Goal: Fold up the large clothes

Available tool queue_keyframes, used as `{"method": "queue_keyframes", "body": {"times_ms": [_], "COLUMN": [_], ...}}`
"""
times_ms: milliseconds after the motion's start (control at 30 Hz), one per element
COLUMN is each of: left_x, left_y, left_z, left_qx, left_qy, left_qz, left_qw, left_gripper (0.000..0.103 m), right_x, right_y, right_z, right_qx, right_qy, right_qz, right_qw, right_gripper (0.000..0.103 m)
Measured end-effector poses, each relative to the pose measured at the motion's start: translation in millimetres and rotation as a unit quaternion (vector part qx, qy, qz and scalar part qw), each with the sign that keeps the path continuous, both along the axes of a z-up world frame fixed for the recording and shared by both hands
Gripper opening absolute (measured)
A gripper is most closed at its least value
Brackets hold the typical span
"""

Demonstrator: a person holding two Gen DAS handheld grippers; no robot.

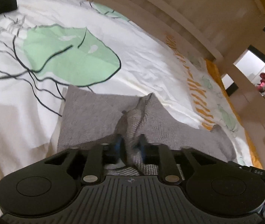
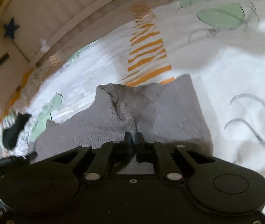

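grey knit garment (image 1: 99, 115) on leaf-print bedsheet (image 1: 143, 61)

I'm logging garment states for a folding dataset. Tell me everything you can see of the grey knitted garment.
The grey knitted garment is a soft, fine-ribbed knit, plain grey, no print visible. It lies on the white bedsheet with green leaf patterns, partly flat, its near edge bunched and lifted. The left gripper is shut on one pinch of fabric; the right gripper is shut on another. Creases run away from each pinch. Its full shape is not visible.
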State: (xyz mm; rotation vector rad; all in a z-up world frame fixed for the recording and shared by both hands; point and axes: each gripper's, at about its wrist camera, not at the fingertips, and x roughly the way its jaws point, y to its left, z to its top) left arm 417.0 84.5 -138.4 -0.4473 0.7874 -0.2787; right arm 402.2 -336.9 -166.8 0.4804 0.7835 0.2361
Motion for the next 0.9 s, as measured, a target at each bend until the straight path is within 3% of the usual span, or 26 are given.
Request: {"method": "queue_keyframes", "body": {"times_ms": [33, 100, 167, 333, 500, 633, 767, 900], "left_x": [-3, -13, -21, -33, -37, -37, -35, -32], "left_y": [-3, -10, -17, -48, -73, -74, -71, -73], "left_z": [6, 20, 32, 45, 30, 12, 11, 9], "left_qx": [0.017, 0.063, 0.093, 0.123, 0.149, 0.166, 0.171, 0.166], "left_qy": [-0.01, -0.041, -0.073, -0.111, -0.091, -0.049, -0.049, -0.047], "left_qz": [0.002, 0.002, -0.004, -0.065, -0.141, -0.164, -0.169, -0.173], "left_qw": [0.9998, 0.9972, 0.9929, 0.984, 0.9745, 0.9713, 0.9694, 0.9698], "left_gripper": [0.033, 0.036, 0.043, 0.048, 0.049, 0.053, 0.057, 0.065], "right_x": [-1, -5, -11, -26, -35, -46, -63, -58], "right_y": [3, 9, 19, 56, 109, 145, 167, 161], "right_z": [4, 13, 26, 51, 44, 16, 12, 11], "right_qx": [-0.01, -0.036, -0.067, -0.113, -0.13, -0.203, -0.285, -0.275], "right_qy": [-0.006, -0.026, -0.062, -0.136, -0.139, -0.097, -0.131, -0.127], "right_qz": [-0.002, -0.006, -0.005, 0.051, 0.161, 0.235, 0.256, 0.25], "right_qw": [1.0, 0.999, 0.996, 0.983, 0.968, 0.945, 0.914, 0.92], "right_gripper": [0.025, 0.056, 0.061, 0.061, 0.06, 0.062, 0.067, 0.069]}}
